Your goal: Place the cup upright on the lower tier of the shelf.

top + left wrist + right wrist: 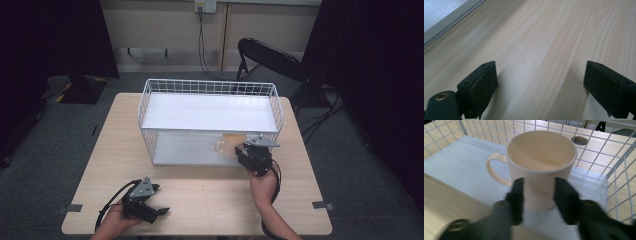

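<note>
A: R tongs first. What've you got?

B: My right gripper (537, 192) is at the front of the wire basket (145, 107), reaching into the lower shelf (456, 162). Jaws closed in on the sides of a cream mug (541, 167), one on each side of the body near the base. Looks like contact both sides, though the jaws are blurred, so I can't swear to how firm the grip is.

A: Mug position?

B: Upright on the white lower shelf, near the basket's front right corner. Handle (495, 170) points to the left in the right gripper view. Mouth open, inside looks bare.

A: L tongs?

B: My left gripper (150, 205) is well apart from the basket, low over the table (200, 200) near its front left edge. Jaws spread wide, nothing btwn them but wood grain. In the left gripper view the basket's white base edge (446, 21) sits far off at top left.

A: Surface, room?

B: Light wood tabletop, bare around the basket. Basket is white wire w/ two white shelves, set mid-table toward the far side. Behind it: a black folding chair (270, 57), pale wall w/ a socket (205, 6) and a cable hanging down. Grey carpet (350, 165), dark curtains both sides.
</note>
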A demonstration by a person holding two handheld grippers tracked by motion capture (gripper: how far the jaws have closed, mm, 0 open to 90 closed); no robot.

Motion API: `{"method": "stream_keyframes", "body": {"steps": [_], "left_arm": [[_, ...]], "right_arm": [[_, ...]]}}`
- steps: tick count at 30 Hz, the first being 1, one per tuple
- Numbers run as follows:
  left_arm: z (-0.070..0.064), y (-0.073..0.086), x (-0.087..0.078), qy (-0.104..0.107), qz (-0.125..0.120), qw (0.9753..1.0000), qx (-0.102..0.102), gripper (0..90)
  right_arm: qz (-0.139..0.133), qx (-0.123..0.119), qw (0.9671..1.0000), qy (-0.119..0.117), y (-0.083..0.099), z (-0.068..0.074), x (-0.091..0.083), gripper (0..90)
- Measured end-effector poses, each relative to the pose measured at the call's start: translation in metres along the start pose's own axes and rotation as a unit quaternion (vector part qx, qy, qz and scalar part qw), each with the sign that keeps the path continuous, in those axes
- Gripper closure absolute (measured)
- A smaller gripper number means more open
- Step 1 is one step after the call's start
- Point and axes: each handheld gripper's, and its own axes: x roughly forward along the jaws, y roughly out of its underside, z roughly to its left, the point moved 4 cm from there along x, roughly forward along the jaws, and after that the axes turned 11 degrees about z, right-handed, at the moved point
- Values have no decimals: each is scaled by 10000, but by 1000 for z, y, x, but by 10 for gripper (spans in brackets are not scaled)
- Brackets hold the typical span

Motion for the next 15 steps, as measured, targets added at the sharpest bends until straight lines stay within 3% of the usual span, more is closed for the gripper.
{"method": "stream_keyframes", "body": {"steps": [1, 2, 7, 15], "left_arm": [[0, 0, 0, 0, 0, 10000, 0, 114], [0, 0, 0, 1, -1, 10000, -2, 114], [0, 0, 0, -7, 12, 10000, 16, 114], [0, 0, 0, -7, 19, 10000, 25, 114]], "right_arm": [[0, 0, 10000, 0, 0, 0, 0, 551], [0, -38, 10000, 30, 0, 1, 0, 480], [23, -266, 9993, -260, 4, 7, -5, 276], [-12, -438, 9979, -482, 2, 10, -15, 184]]}}
